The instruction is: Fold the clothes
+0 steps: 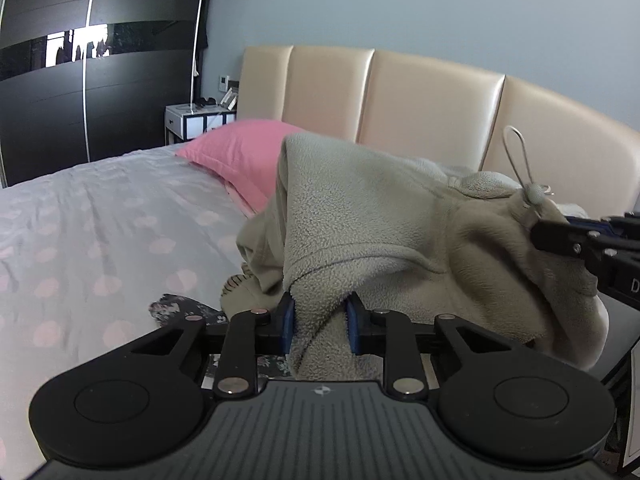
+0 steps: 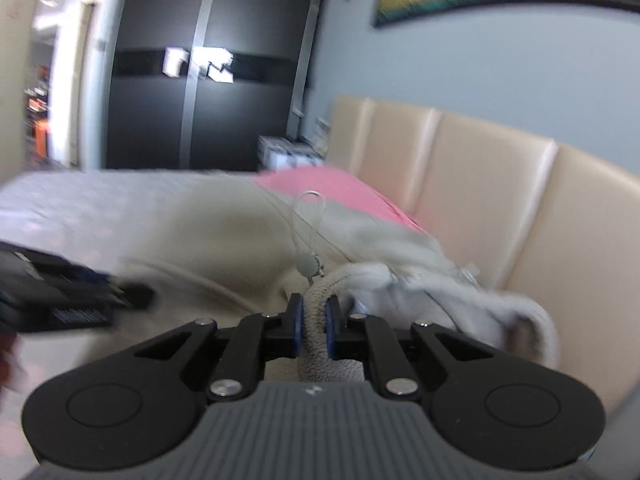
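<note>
Open dotted grey bedspread point(image 1: 100, 216) lies leftward; the left gripper point(image 1: 320, 322) and right gripper point(image 2: 314, 330) each pinch the bunched beige fleece garment point(image 1: 380, 216).

A home bedroom: bed point(image 1: 100, 220), padded headboard point(image 1: 400, 100), wardrobe point(image 1: 100, 60).

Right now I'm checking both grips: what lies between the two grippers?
Only the fleece garment, spanning from the left gripper to the right gripper; its drawstring toggle sits beside the right one. Left wrist view shows it.
</note>
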`<state>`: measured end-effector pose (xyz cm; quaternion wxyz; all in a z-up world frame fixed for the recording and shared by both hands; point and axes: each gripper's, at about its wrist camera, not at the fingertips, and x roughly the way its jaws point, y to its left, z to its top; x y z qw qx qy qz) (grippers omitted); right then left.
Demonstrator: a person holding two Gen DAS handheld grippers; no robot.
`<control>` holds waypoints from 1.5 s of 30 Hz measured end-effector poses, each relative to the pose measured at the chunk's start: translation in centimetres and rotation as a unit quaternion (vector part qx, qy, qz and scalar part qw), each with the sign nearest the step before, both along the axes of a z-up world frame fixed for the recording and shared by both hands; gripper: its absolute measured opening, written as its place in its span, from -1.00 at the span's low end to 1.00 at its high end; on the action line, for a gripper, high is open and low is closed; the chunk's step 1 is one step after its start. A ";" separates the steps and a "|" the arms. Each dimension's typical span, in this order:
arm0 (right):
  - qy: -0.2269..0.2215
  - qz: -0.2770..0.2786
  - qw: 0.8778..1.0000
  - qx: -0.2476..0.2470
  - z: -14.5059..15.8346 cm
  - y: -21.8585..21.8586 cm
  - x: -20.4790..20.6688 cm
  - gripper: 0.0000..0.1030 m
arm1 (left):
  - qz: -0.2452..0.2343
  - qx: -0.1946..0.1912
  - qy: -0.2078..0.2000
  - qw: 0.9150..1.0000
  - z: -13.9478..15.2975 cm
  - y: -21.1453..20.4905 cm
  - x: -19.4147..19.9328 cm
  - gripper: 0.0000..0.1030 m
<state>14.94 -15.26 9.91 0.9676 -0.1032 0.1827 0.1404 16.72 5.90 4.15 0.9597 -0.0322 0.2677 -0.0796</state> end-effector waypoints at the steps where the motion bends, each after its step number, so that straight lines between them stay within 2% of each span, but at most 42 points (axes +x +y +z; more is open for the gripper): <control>1: -0.001 0.018 1.000 0.004 0.5 1.1 -0.6 -0.76 | 0.006 0.001 -0.005 1.000 0.4 0.5 -0.6 -0.57; 4: 0.004 0.077 0.997 0.019 1.7 4.5 -2.2 -0.77 | 0.028 0.003 -0.019 0.999 1.5 2.5 -2.5 -0.57; 7: 0.007 0.142 0.990 0.025 2.2 9.0 -4.3 -0.77 | 0.083 0.006 -0.017 0.996 2.1 7.1 -5.2 -0.58; 10: 0.009 0.210 0.977 0.033 3.0 14.0 -7.4 -0.77 | 0.143 0.001 -0.004 0.990 2.3 12.6 -8.6 -0.59; 14: 0.021 0.299 0.953 0.050 3.9 20.3 -11.4 -0.78 | 0.226 0.030 -0.019 0.974 3.6 18.7 -14.7 -0.60; 17: 0.031 0.352 0.934 0.060 4.5 24.0 -14.1 -0.78 | 0.280 0.032 -0.027 0.959 5.5 22.9 -19.1 -0.62; 21: 0.050 0.387 0.918 0.072 4.8 27.3 -15.7 -0.79 | 0.331 0.069 -0.050 0.940 7.7 25.3 -23.5 -0.64; 22: 0.058 0.385 0.919 0.066 4.5 27.7 -15.4 -0.79 | 0.336 0.077 -0.052 0.937 8.0 25.6 -24.2 -0.65; 24: 0.072 0.375 0.923 0.047 4.0 28.4 -14.6 -0.79 | 0.328 0.074 -0.037 0.941 7.8 25.8 -24.7 -0.65; 26: 0.084 0.349 0.933 0.017 2.9 28.0 -12.8 -0.79 | 0.308 0.062 -0.007 0.949 6.5 26.3 -24.7 -0.65; 29: 0.088 0.292 0.952 -0.022 1.0 27.3 -9.9 -0.79 | 0.260 0.066 0.036 0.963 3.7 25.6 -24.5 -0.63; 32: 0.064 0.222 0.972 -0.050 -0.4 27.2 -6.3 -0.78 | 0.183 0.027 0.079 0.980 0.7 24.3 -23.5 -0.65; 34: 0.042 0.180 0.980 -0.071 -1.5 27.2 -4.6 -0.78 | 0.135 -0.002 0.096 0.986 -0.9 22.9 -22.4 -0.64; 36: 0.027 0.157 0.982 -0.101 -2.7 26.5 -4.2 -0.77 | 0.099 -0.013 0.116 0.988 -2.2 21.5 -21.0 -0.60; 37: 0.035 0.154 0.981 -0.115 -3.4 26.0 -4.0 -0.76 | 0.084 -0.008 0.129 0.988 -2.7 21.1 -20.6 -0.60; 40: 0.087 0.150 0.975 -0.138 -5.3 24.6 -2.4 -0.61 | 0.052 0.028 0.154 0.986 -3.7 19.9 -19.9 -0.29; 41: 0.097 0.146 0.975 -0.139 -5.8 24.2 -2.0 -0.60 | 0.048 0.043 0.157 0.985 -4.0 19.6 -20.1 -0.13; 42: 0.104 0.142 0.975 -0.139 -6.2 23.7 -1.7 -0.53 | 0.050 0.058 0.156 0.985 -4.2 19.3 -20.5 -0.01; 43: 0.110 0.138 0.975 -0.138 -6.4 23.0 -1.6 -0.27 | 0.054 0.069 0.156 0.984 -4.4 19.2 -20.9 0.02; 45: 0.125 0.138 0.974 -0.128 -6.9 21.3 -1.9 -0.02 | 0.062 0.075 0.160 0.982 -4.5 19.7 -21.0 0.05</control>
